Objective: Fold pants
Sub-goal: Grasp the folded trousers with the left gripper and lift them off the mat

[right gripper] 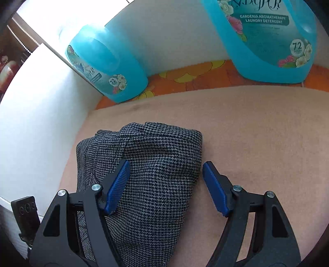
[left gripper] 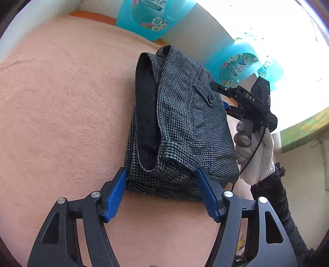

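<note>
The grey houndstooth pants (left gripper: 181, 127) lie folded into a thick bundle on the peach blanket (left gripper: 61, 102), with the black lining of the waistband showing on the left side. My left gripper (left gripper: 161, 174) is open at the bundle's near edge, its blue pads on either side of the cloth. My right gripper (right gripper: 166, 166) is open over the pants (right gripper: 152, 180), the left pad resting on the cloth and the right pad beside its edge. The right gripper also shows in the left wrist view (left gripper: 242, 98), held by a gloved hand at the bundle's far right side.
Blue laundry detergent jugs (right gripper: 267, 37) (right gripper: 107, 69) stand at the back on an orange flowered cloth (right gripper: 195, 78), against a white wall (right gripper: 30, 113). They also show in the left wrist view (left gripper: 152, 14). The blanket (right gripper: 257, 127) spreads to the left of the pants.
</note>
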Action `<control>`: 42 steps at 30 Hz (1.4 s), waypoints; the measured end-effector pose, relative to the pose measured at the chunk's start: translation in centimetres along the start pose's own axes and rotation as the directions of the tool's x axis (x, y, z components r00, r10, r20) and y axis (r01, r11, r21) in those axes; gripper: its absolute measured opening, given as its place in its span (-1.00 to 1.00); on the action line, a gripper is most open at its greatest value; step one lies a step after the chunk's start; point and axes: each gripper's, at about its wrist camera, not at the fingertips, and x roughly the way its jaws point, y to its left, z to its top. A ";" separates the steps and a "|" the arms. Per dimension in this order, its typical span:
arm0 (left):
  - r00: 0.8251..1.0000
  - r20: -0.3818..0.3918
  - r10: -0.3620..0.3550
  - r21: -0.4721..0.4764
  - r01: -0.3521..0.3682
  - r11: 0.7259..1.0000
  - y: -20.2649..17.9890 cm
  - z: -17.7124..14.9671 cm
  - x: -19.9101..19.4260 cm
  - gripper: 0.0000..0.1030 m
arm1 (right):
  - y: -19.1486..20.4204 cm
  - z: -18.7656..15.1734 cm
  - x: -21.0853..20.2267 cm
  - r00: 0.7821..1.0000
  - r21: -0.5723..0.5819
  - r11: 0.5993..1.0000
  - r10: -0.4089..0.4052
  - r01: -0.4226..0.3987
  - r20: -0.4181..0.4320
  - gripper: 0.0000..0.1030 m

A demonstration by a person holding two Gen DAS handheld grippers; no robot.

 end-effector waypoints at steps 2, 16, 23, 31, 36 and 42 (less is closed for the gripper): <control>1.000 0.006 -0.003 -0.005 0.003 1.000 -0.1 -0.1 -0.2 0.31 | -0.3 -0.1 0.3 1.000 0.013 1.000 0.027 -0.027 -0.002 0.47; 0.995 0.085 0.058 0.072 -0.064 0.995 -2.3 -0.1 1.3 0.11 | 0.2 -0.2 1.2 0.995 0.028 0.994 0.102 -0.102 0.014 0.24; 0.982 0.166 0.090 0.186 -0.121 0.975 -5.0 -0.2 1.3 -0.42 | 1.8 -0.4 -1.0 0.994 -0.027 0.996 0.081 -0.080 0.068 -0.51; 0.972 0.230 0.044 0.209 -0.094 0.973 -5.8 -0.4 -0.7 -0.47 | 5.3 -1.2 -5.6 0.985 -0.121 0.991 0.076 -0.058 0.154 -0.60; 0.969 0.247 0.004 0.245 -0.066 0.967 -7.6 -0.3 -1.1 -0.48 | 7.1 -1.7 -9.6 0.974 -0.165 0.986 0.055 -0.018 0.218 -0.61; 0.972 0.223 -0.074 0.353 -0.010 0.935 -11.3 0.4 -0.8 -0.48 | 6.5 -2.5 -16.2 0.952 -0.138 0.988 -0.023 0.068 0.304 -0.61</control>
